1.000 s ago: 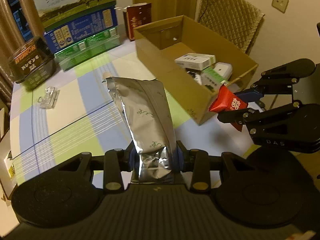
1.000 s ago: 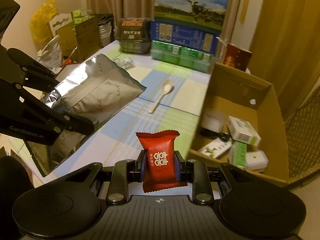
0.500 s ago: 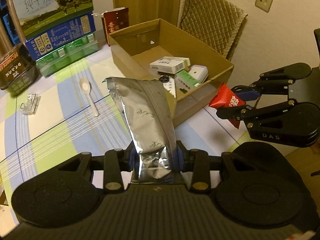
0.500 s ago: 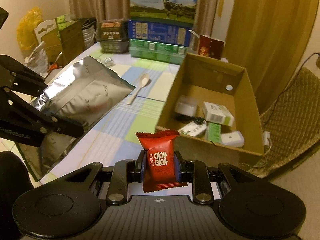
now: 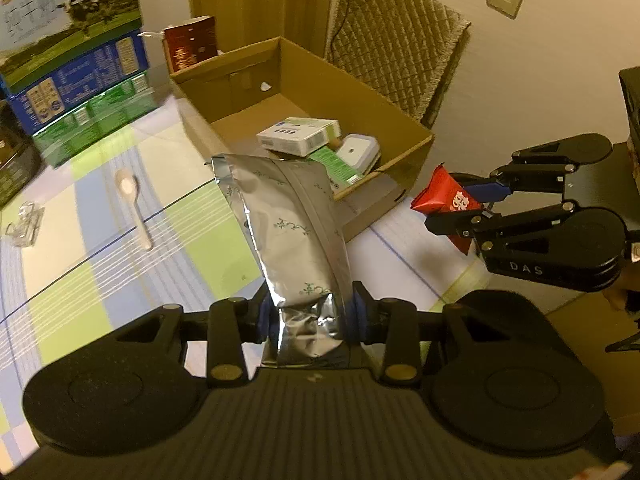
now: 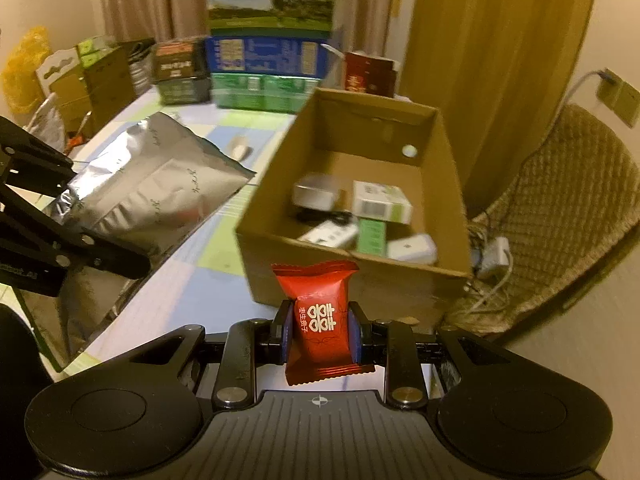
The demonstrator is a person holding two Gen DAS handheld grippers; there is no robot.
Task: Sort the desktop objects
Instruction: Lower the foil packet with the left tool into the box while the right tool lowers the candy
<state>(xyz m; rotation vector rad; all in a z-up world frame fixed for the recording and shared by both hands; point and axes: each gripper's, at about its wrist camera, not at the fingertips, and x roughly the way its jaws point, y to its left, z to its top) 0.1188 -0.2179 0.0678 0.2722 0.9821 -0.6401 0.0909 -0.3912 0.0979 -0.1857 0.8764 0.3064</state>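
My left gripper [image 5: 311, 314] is shut on a silver foil pouch [image 5: 288, 232] that stands up between its pads, above the checked tablecloth. A small red candy packet [image 6: 320, 312] with white characters is clamped in my right gripper [image 6: 321, 332], which is shut on it. In the left wrist view the right gripper [image 5: 476, 204] hangs at the right, beside the near corner of an open cardboard box [image 5: 404, 128]. From the right wrist view the box [image 6: 256, 216] lies just ahead, and the pouch [image 6: 160, 188] is to the left in the left gripper.
The box holds several small white and green packages [image 6: 380, 200]. A white plastic spoon [image 5: 132, 200] and a clear clip [image 5: 24, 220] lie on the tablecloth. Stacked milk cartons [image 5: 72, 72] and a dark red box [image 5: 192, 40] stand at the back. A quilted chair [image 5: 396, 48] is behind the box.
Both grippers have travelled to the right towards the cardboard box, each still holding its item. The box now fills more of the right wrist view.
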